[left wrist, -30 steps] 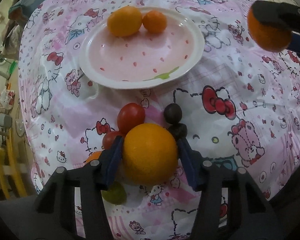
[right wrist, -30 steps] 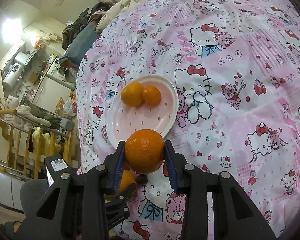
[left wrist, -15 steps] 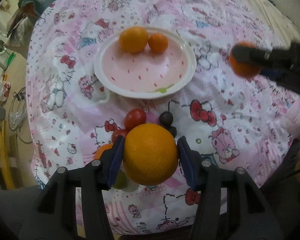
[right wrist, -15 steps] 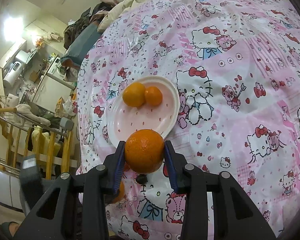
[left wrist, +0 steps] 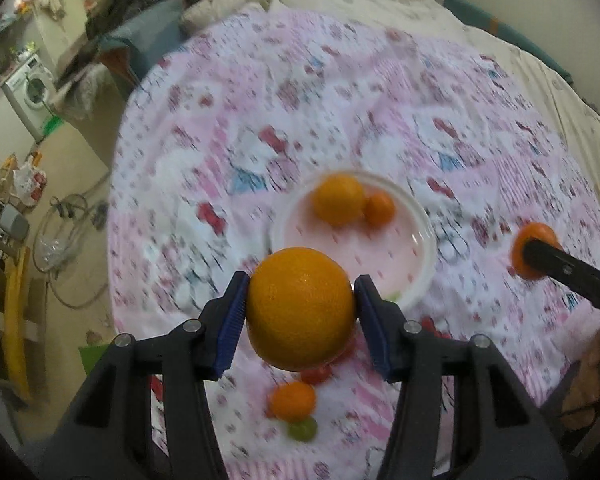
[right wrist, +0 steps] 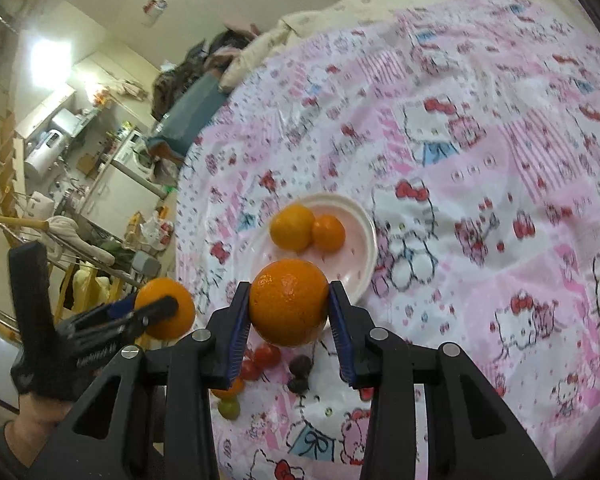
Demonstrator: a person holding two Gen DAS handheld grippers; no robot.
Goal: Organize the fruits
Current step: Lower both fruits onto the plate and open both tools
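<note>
we have both grippers loaded and up in the air now. left gripper (left wrist: 300,312) is clamped on a big orange (left wrist: 300,314), right gripper (right wrist: 288,304) is clamped on a darker orange (right wrist: 288,302); each shows in the other's view off to the side. change from a second ago: the left gripper was low over the loose fruit with its orange close to the bedspread, and it has since risen and pulled back, so the plate (left wrist: 416,276) sits further off and the left view is motion-blurred. the right one has barely shifted, hovering at the plate's near rim. plate lies mid bedspread (right wrist: 480,160) with two oranges (right wrist: 292,227) touching at its far side, no change there. still loose on the bedspread toward the near edge: red tomatoes (right wrist: 266,355), two dark fruits (right wrist: 300,366), a small orange (left wrist: 293,400), a green fruit (left wrist: 302,429). we judge both picks done and the carry to the plate under way, neither fruit released yet; the small stuff is left to sort. round fruit may roll on the shallow plate.
</note>
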